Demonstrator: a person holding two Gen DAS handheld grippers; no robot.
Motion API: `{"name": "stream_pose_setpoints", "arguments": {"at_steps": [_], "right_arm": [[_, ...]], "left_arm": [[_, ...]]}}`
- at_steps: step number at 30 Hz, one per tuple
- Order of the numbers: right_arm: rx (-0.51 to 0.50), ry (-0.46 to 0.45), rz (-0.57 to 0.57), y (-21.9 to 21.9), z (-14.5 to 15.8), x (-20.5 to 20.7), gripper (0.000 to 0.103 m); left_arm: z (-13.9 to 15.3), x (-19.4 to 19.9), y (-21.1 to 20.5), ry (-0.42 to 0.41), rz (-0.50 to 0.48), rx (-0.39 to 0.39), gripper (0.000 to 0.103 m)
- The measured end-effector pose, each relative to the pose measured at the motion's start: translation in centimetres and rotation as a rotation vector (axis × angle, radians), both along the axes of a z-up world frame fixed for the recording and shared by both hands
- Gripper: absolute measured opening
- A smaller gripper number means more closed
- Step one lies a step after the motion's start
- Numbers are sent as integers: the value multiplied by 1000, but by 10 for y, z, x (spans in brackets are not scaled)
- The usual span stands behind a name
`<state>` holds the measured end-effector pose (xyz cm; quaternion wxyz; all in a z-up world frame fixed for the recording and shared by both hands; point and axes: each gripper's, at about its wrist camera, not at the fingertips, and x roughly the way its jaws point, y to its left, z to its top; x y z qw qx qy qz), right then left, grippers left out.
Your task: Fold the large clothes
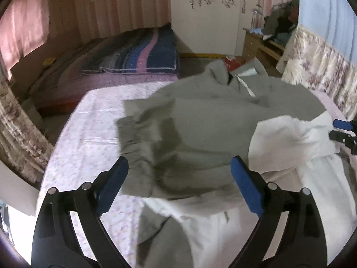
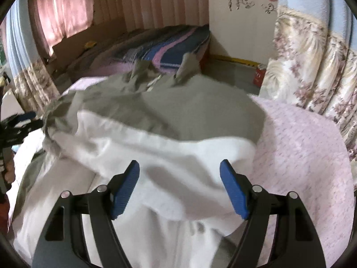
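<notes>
a: where's the garment?

b: the grey and white garment lies spread over the pale pink patterned sheet on the near bed. grey cloth covers the far part, with the collar and a light zip strip up at the far edge; white cloth lies nearer the cameras, bunched in soft folds.

a: and the left gripper?

b: its blue pads stand wide apart and nothing is pinched between them. the gathered grey hem sits in front of the gap, just past the left pad, and white cloth shows below.

a: the right gripper?

b: also spread, blue pads well apart, over the white folds. the cloth lies under and ahead of the jaws, but the pads don't press on it. both views are smeared, so whether a fingertip brushes the fabric i can't tell.

a: do they see each other?

b: yes. the right gripper shows at the right edge of the left wrist view, beside the white cloth, and the left one sits at the left edge of the right wrist view.

a: what else is around?

b: a second bed with a blue and pink striped quilt lies beyond, pink curtains hang behind it, a floral curtain is on the right, and a wooden desk piled with clothes stands by the white wall.
</notes>
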<state>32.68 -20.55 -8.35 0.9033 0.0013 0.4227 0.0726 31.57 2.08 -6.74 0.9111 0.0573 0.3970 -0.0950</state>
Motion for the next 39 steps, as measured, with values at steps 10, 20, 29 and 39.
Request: {"name": "stream_pose_setpoints", "arguments": {"at_steps": [10, 20, 29, 39], "right_arm": [[-103, 47, 1, 6, -39, 8, 75], [-53, -46, 12, -3, -1, 4, 76], [-263, -126, 42, 27, 18, 69, 76], [-487, -2, 29, 39, -30, 110, 75]], "left_arm": [[-52, 10, -12, 78, -14, 104, 92], [-36, 4, -13, 12, 10, 119, 96], [1, 49, -39, -73, -8, 87, 100], [-56, 113, -41, 124, 36, 222, 99]]}}
